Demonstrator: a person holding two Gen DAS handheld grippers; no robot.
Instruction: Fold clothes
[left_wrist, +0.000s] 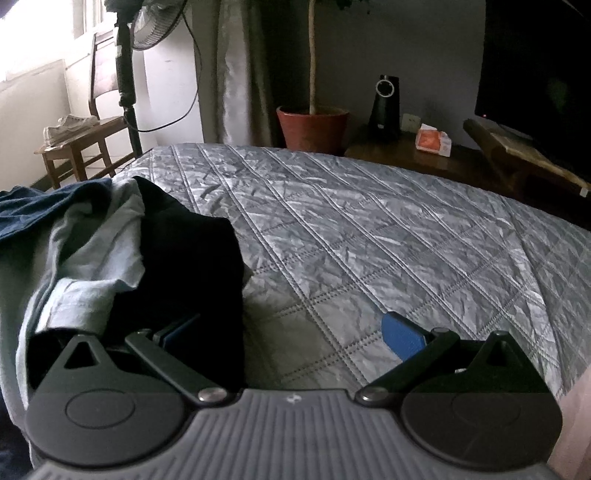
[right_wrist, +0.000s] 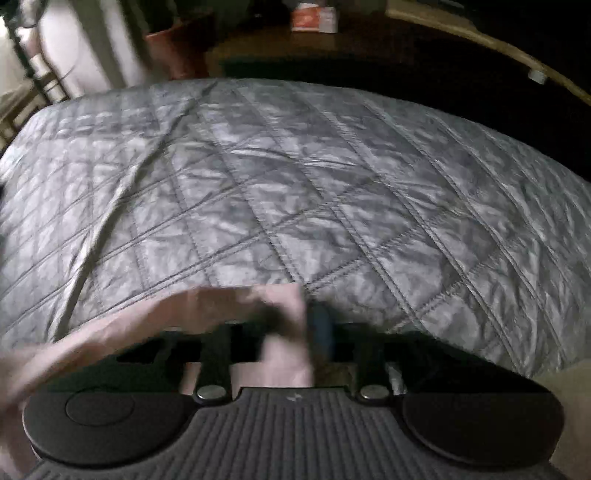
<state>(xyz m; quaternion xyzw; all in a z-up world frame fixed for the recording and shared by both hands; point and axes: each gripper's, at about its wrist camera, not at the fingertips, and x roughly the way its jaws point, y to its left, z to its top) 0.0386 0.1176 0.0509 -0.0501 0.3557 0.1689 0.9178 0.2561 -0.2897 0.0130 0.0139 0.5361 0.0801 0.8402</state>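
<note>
- Left gripper (left_wrist: 291, 332): ribbed grey plastic body, black linkage arms, blue pads; jaws spread wide, nothing between them. Left pad is tucked against dark cloth, right pad (left_wrist: 404, 336) is clear over the bed.
- Right gripper (right_wrist: 295, 321): same build, jaws drawn nearly together, pinching the edge of a pale pink soft cloth (right_wrist: 284, 354). View is motion-blurred, so contact detail is soft.
- Pink cloth is thin and limp; from the pinch point its long edge trails left and toward the camera, draping over the gripper's left side. It lies at the near edge of the bed.
- Crumpled heap of clothes (left_wrist: 110, 251) at near left in the left wrist view: black fabric (left_wrist: 192, 258) on top right, light grey-blue knit with a rolled cuff (left_wrist: 74, 302), navy piece (left_wrist: 33, 210) behind. No clear long axis; bunched.
- Silver-grey quilted bedspread (left_wrist: 369, 240): shiny, crinkled, diamond stitch lines.
- Background: terracotta plant pot (left_wrist: 314, 127), wooden chair (left_wrist: 88, 147) with a white sneaker (left_wrist: 68, 127) on it, black pedestal fan (left_wrist: 147, 26).
</note>
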